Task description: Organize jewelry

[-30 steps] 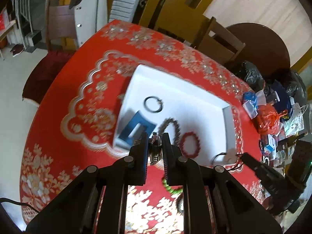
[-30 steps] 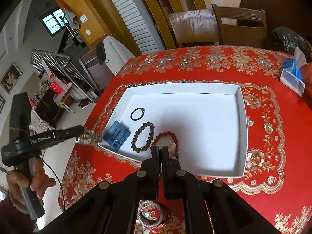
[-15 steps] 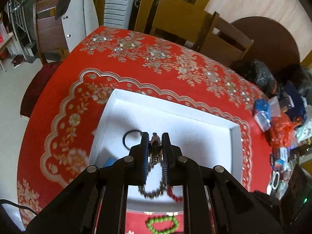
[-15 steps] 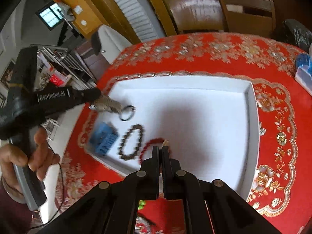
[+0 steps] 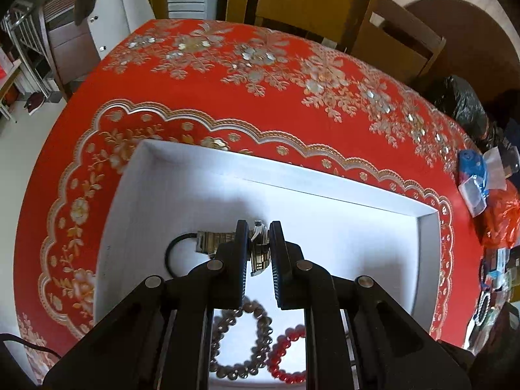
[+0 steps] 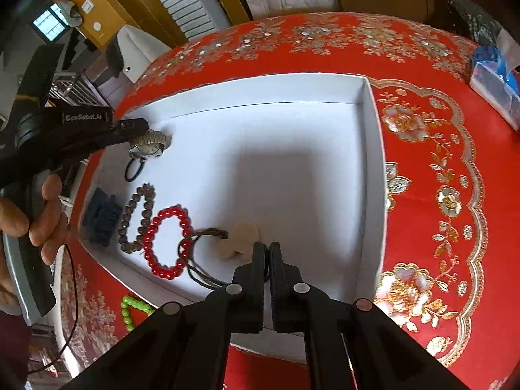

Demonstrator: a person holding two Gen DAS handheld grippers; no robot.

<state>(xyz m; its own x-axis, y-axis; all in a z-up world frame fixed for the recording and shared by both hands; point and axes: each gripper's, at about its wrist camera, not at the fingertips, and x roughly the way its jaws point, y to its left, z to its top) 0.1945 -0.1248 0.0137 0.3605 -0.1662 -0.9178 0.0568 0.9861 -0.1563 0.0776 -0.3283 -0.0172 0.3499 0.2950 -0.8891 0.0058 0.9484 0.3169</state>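
Red floral tablecloth, white tray, green bead bracelet

Free room: right half of the white tray, bare floor up to its far and right walls.
Blocked, tray's left side: black ring, blue comb, brown bead bracelet, red bead bracelet, corded wooden pendant.
Outside the tray: green bracelet on the surface at the near edge.
Far right: tissue pack.
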